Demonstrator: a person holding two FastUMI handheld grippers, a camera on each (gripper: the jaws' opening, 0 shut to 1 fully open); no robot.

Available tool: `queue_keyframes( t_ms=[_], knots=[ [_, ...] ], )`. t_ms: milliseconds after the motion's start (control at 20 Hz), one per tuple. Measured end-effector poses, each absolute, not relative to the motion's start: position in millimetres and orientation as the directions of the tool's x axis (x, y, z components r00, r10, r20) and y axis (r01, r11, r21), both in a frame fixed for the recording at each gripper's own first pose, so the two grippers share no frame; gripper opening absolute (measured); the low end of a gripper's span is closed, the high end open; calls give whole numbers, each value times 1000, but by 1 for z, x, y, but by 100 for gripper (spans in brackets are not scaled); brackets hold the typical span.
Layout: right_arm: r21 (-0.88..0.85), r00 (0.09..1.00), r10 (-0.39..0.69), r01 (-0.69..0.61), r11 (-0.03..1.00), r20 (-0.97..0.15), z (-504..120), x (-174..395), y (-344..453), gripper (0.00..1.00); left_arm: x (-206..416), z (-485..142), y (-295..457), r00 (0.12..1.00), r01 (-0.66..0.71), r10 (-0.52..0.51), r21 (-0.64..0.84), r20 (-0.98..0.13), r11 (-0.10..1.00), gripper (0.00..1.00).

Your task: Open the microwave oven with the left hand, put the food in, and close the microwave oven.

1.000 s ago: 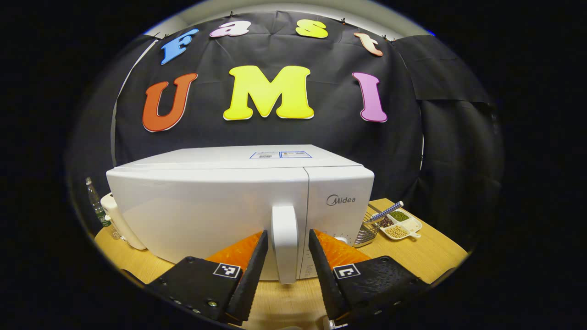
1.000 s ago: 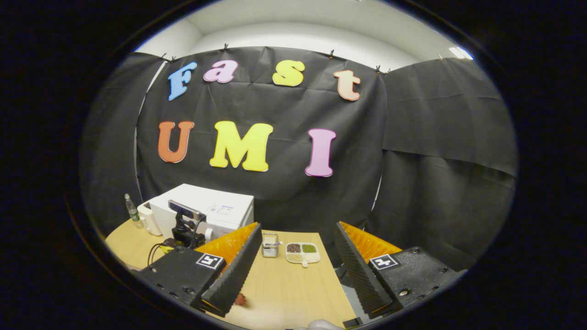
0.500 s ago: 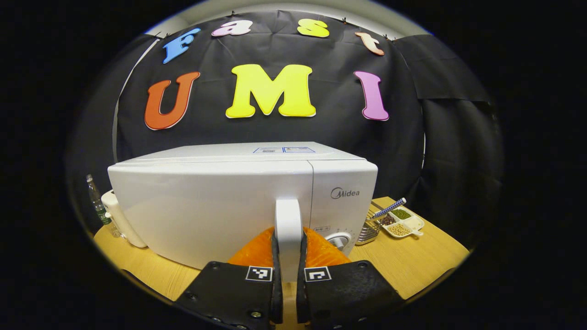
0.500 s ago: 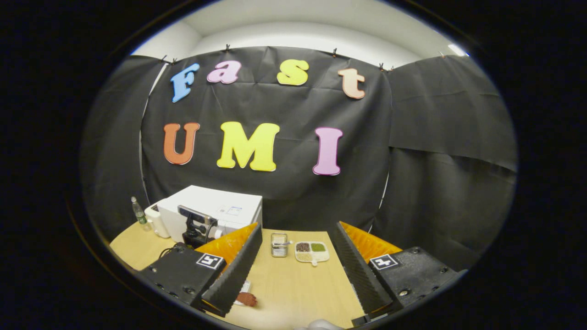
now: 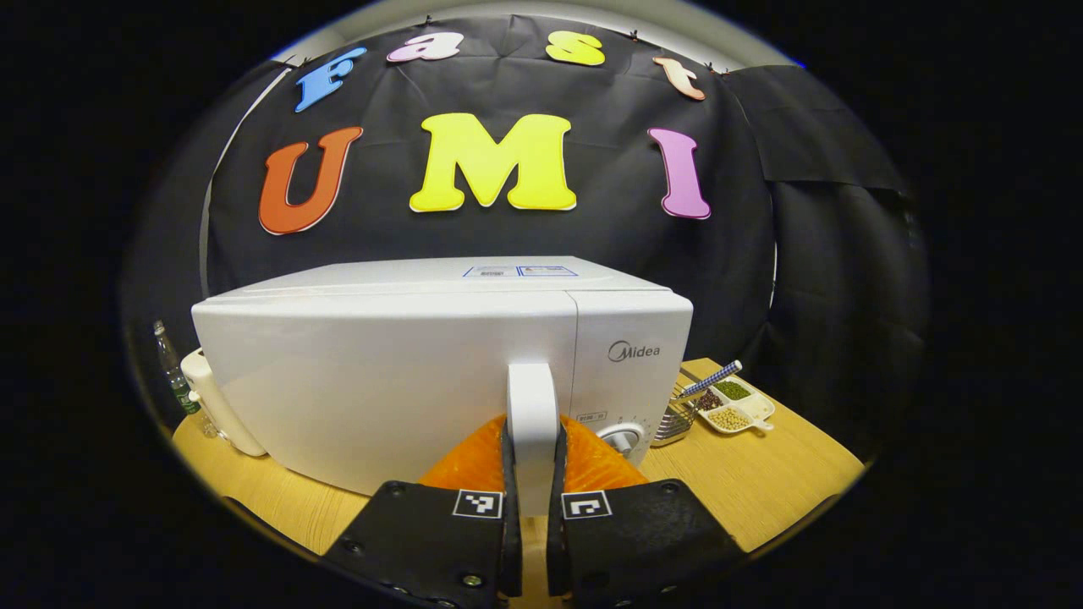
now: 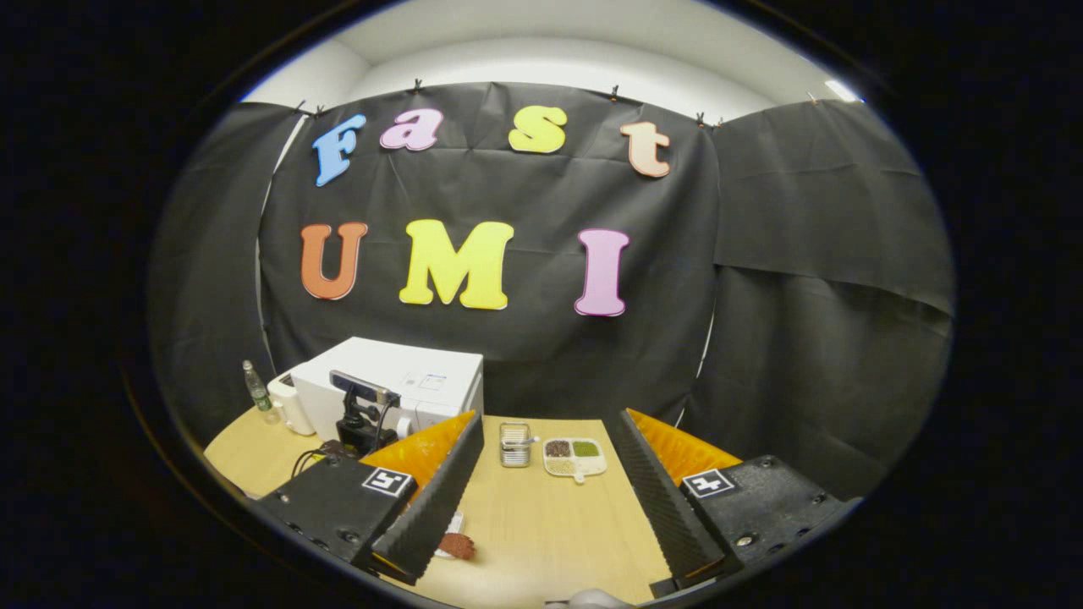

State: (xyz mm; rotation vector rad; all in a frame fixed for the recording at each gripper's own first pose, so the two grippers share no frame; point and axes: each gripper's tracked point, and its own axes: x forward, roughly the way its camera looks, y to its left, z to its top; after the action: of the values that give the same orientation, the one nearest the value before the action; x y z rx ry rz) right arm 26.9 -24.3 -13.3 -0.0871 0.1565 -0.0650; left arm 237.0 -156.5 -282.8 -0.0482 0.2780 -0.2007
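Wooden table [image 5: 761, 482] setup: left gripper [image 5: 530, 474] is clamped on the microwave [image 5: 406, 372] door handle [image 5: 532, 423], door's shut, and the spread-open right gripper [image 6: 541, 474] hasn't grabbed the food [image 6: 458, 545] lying well in front of the microwave.

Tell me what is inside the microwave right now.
Cannot be seen: the microwave door is closed, with the left gripper shut on its handle. The interior is covered.

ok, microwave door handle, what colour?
White, same as the microwave body. The handle shows best in the left gripper view, clamped between the jaws.
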Motion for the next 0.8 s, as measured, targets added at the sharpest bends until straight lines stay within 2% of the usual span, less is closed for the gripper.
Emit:
queue_keyframes(
  t_ms=[300,500,800],
  knots=[
    [-83,988,-31,19,996,-152,-14,20,-13,97,172,-281,-137,945,235,-230,-10,-232,972,11],
    [-63,987,27,-38,997,-156,-17,18,8,97,126,-282,-112,933,253,-257,-48,-251,966,11],
    [-68,979,120,-133,989,-165,-27,17,48,97,73,-285,-64,941,195,-192,-21,-280,981,12]
  ],
)
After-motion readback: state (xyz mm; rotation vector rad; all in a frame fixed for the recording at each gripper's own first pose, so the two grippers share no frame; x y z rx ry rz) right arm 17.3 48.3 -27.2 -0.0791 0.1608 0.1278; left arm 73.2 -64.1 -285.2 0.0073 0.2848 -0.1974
